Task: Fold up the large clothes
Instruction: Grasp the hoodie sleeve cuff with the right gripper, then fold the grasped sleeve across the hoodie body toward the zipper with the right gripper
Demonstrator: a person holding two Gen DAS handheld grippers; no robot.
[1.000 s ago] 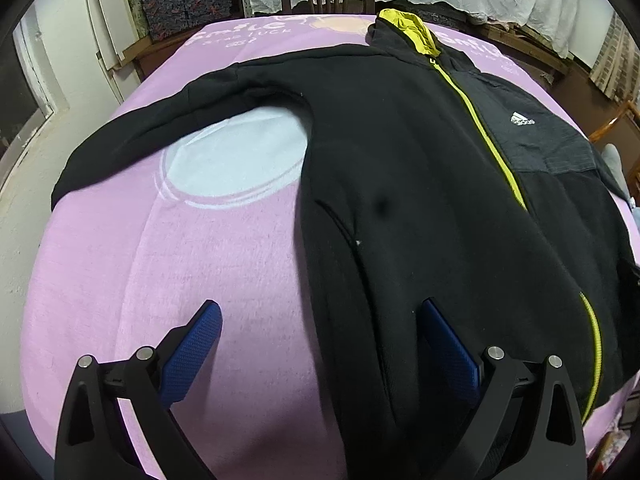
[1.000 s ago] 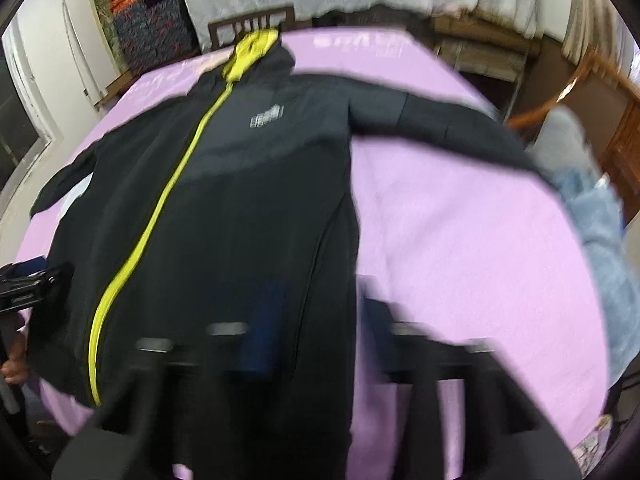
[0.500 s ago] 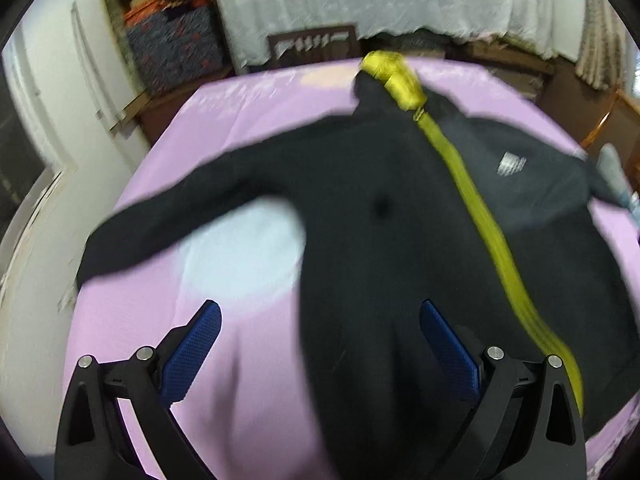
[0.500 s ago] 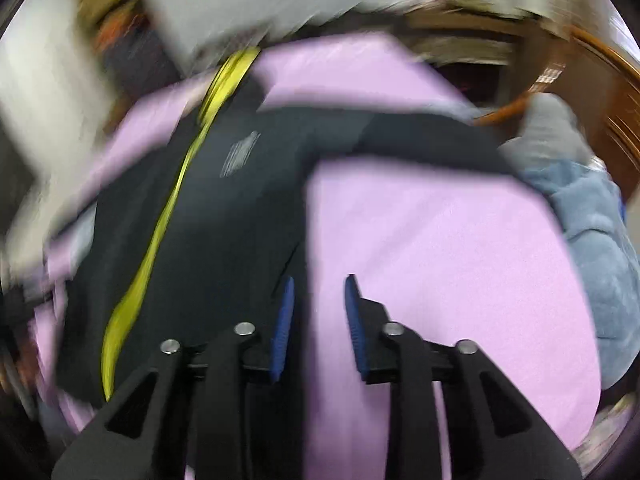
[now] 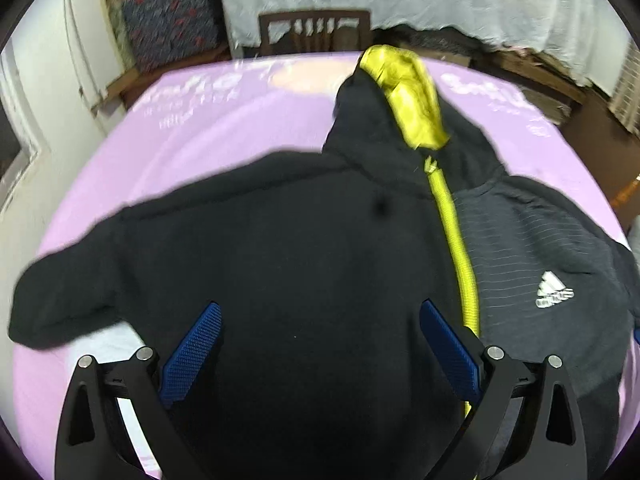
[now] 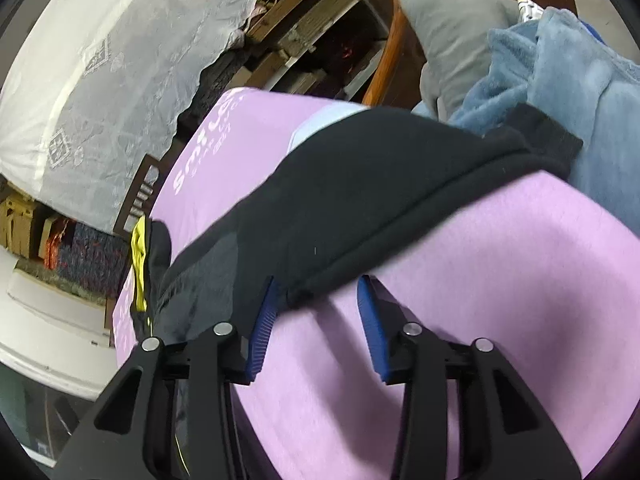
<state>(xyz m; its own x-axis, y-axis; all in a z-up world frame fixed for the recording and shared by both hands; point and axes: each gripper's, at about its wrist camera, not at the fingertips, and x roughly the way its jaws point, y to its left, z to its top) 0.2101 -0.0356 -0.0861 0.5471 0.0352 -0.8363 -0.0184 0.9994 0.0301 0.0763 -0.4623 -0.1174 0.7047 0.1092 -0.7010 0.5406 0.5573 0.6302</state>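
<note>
Left wrist view: we see our left gripper point(image 5: 320, 344) spread wide over the matte black fleece hoodie point(image 5: 304, 280), flat on the pink blanket point(image 5: 224, 136). Our right gripper point(image 6: 316, 320) gapes beside its sleeve point(image 6: 400, 188), which reaches the blanket's edge.

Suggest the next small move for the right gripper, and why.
Probably ease the right gripper forward and close on the sleeve. Its jaws are open at the sleeve's underarm edge, holding nothing, and the black jacket lies unfolded on the pink cover, so a sleeve fold seems to come first.
</note>
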